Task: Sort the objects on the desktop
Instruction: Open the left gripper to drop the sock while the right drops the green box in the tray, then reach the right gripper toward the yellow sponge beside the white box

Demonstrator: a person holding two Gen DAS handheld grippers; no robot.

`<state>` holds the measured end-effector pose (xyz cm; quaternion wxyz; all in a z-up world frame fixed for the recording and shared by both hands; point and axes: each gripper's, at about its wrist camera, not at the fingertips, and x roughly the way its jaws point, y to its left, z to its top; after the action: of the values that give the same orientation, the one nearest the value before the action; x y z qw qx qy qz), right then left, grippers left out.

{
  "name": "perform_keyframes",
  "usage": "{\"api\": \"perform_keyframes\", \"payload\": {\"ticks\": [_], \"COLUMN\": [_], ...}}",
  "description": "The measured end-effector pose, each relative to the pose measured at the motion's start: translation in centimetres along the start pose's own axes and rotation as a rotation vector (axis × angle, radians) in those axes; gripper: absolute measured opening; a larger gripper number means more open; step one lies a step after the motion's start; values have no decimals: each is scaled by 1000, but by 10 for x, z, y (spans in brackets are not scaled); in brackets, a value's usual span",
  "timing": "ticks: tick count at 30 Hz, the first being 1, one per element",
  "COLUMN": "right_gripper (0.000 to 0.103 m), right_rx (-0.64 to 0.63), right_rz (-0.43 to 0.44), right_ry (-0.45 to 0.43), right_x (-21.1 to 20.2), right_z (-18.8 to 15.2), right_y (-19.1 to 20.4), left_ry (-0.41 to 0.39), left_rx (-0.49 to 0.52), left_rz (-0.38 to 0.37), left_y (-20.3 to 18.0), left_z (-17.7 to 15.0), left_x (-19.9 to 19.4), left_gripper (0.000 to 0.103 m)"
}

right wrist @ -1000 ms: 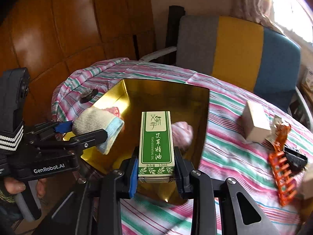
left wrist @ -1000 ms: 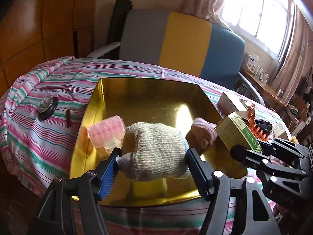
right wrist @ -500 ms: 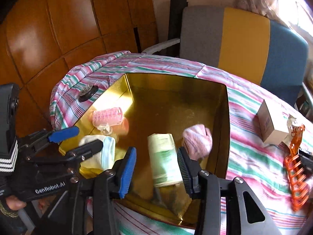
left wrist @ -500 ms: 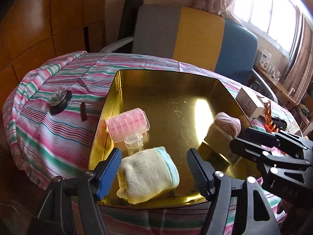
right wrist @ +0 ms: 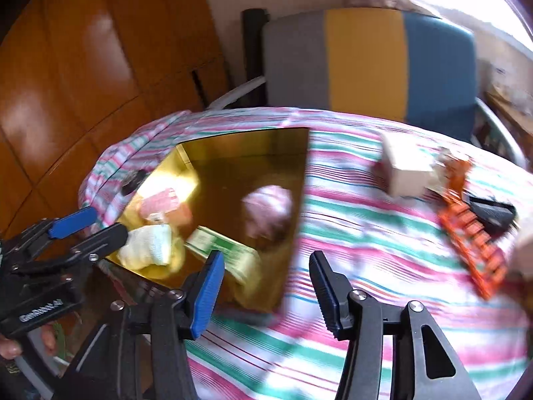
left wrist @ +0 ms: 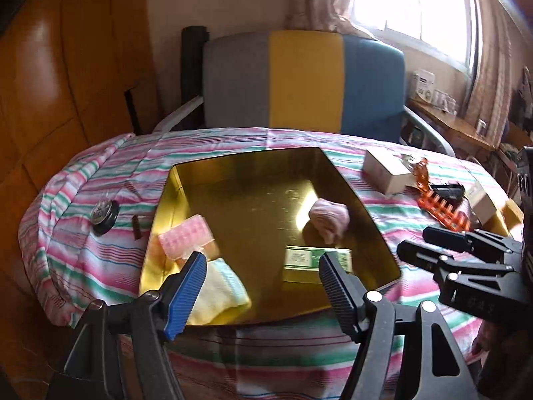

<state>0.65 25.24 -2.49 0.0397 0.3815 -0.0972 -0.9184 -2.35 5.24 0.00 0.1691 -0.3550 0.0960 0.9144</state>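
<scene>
A gold tin tray [left wrist: 253, 166] [right wrist: 253, 143] sits on the striped tablecloth. In it lie a pink hair roller [left wrist: 185, 238], a cream and blue folded cloth [left wrist: 221, 291] [right wrist: 148, 245], a green box [left wrist: 314, 258] [right wrist: 223, 250] and a pink cloth ball [left wrist: 329, 216] [right wrist: 268, 205]. My left gripper [left wrist: 263, 286] is open and empty above the tray's near edge. My right gripper [right wrist: 265, 288] is open and empty over the tablecloth, just right of the tray's near corner.
On the cloth right of the tray lie a beige box [left wrist: 386, 173] [right wrist: 408, 175], an orange comb-like clip [left wrist: 443, 206] [right wrist: 473, 240] and a black object [right wrist: 489, 210]. A black round cap [left wrist: 105, 215] and a small brown stick [left wrist: 136, 231] lie left of the tray. A striped chair [left wrist: 303, 80] stands behind.
The left gripper released the cream cloth into the tray and drew back. The right gripper released the green box into the tray, opened, and swung to the right.
</scene>
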Motion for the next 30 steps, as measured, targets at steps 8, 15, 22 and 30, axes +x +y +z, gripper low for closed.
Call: {"api": "perform_keyframes", "payload": {"ticks": [8,15,22,30], "right_gripper": [57,57,62,62], "right_rx": [210,433,606,764], "right_rz": [-187,-397,-541,-588], "right_ry": [-37,-96,-185,-203], "right_x": [-58,-118,-156,-155], "right_z": [-37,-72,-85,-84], "right_y": [-111,-212,-287,-349], "left_ry": [-1,25,107,132], "left_rx": [126,214,288,377], "left_rz": [-51,-93,-120,-151], "left_y": [-55,-97,-130,-157], "left_z": [0,-2,-17,-41], "left_x": [-8,-1,30,42], "left_gripper": [71,71,71,74]}}
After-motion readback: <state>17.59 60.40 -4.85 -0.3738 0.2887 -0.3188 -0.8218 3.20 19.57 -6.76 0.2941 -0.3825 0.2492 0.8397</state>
